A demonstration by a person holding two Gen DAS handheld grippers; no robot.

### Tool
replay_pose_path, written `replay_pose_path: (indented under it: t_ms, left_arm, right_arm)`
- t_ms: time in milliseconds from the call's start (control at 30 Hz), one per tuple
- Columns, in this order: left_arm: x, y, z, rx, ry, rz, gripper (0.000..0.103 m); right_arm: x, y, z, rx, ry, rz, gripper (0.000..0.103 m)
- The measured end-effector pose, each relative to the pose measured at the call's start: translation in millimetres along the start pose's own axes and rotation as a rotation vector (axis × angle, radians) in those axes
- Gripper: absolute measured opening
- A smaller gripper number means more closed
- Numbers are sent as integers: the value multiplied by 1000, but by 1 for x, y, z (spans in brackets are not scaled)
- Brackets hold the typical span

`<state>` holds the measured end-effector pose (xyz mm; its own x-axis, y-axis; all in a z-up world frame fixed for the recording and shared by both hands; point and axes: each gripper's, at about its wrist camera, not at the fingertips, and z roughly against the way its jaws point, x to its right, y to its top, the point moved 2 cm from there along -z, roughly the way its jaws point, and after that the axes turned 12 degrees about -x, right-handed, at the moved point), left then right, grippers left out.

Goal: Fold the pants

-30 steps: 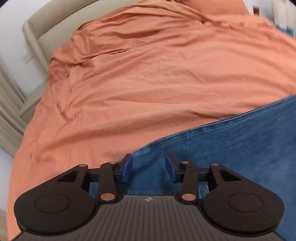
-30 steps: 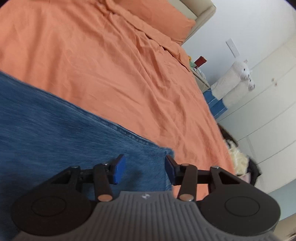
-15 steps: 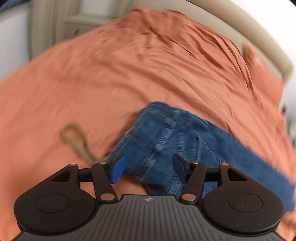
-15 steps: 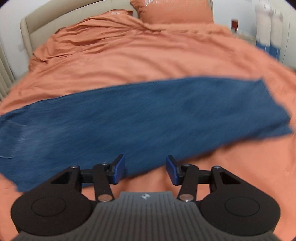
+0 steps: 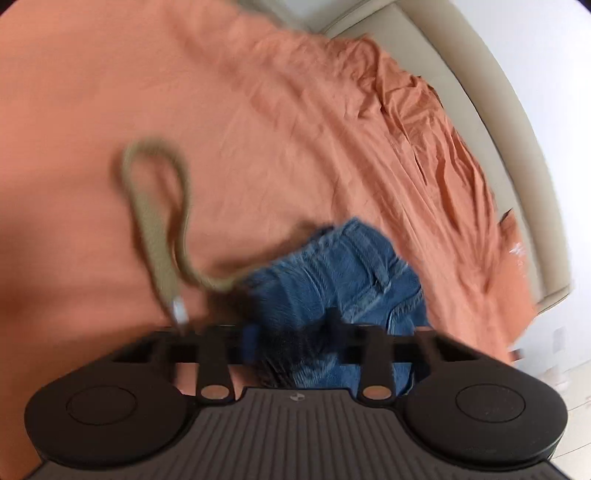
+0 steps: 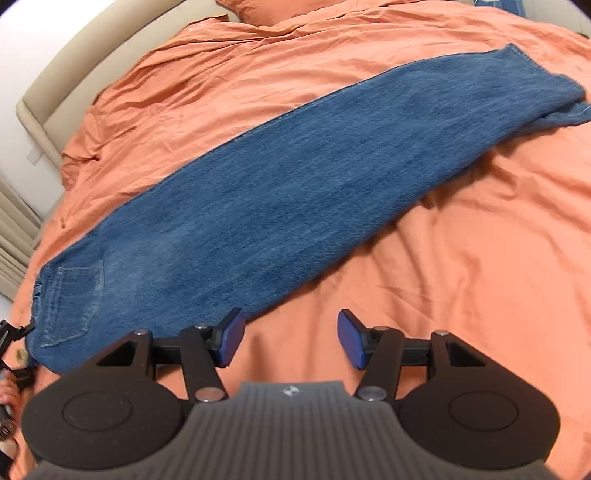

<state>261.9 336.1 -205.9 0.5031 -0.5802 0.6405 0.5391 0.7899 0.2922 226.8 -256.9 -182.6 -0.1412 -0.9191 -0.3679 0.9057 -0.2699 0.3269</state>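
Blue jeans (image 6: 280, 192) lie folded lengthwise, leg on leg, across the orange bed cover, waist at the left and hems at the upper right. My right gripper (image 6: 290, 338) is open and empty, just in front of the jeans' near edge. In the blurred left wrist view, the jeans' waist (image 5: 343, 280) sits between the fingers of my left gripper (image 5: 290, 334), whose jaws stand apart. A khaki belt or drawstring (image 5: 159, 221) loops out from the waist onto the cover. The left gripper (image 6: 11, 347) shows at the waist end in the right wrist view.
The orange duvet (image 6: 461, 258) covers the whole bed. A beige padded headboard (image 6: 66, 85) runs behind it, with an orange pillow (image 6: 295, 11) at the top. A white wall and curtain folds (image 6: 14, 229) lie at the left.
The left gripper has swung to the jeans' waist and come down over it. The right gripper has pulled back from the hem end, so the whole length of the jeans shows.
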Motion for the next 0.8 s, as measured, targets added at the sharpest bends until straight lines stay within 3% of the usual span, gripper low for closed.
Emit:
replay_pose_path:
  t_ms: [133, 267, 400, 467, 600, 633, 700, 767, 800]
  left_arm:
    - [48, 4, 46, 111, 34, -192, 17]
    - [69, 12, 72, 159, 82, -283, 17]
    - [44, 22, 39, 117, 239, -285, 17]
    - [29, 21, 14, 56, 298, -277, 17]
    - [22, 11, -5, 14, 374, -330, 20]
    - [23, 11, -4, 8, 383, -331, 24]
    - [31, 13, 2, 10, 422, -345, 47]
    - [42, 12, 14, 50, 483, -374, 68]
    - [50, 13, 20, 83, 510, -391, 72]
  right_arm:
    - [14, -2, 16, 13, -55, 3, 53]
    - [27, 5, 29, 43, -119, -3, 53]
    - [47, 15, 49, 87, -166, -14, 53]
    - [61, 22, 57, 99, -189, -29, 52]
    - [99, 36, 78, 131, -195, -120, 52]
    - [109, 39, 85, 139, -194, -141, 51]
    - [129, 45, 98, 158, -197, -174, 51]
    - [152, 53, 113, 178, -193, -214, 51]
    - [165, 56, 120, 191, -184, -237, 50]
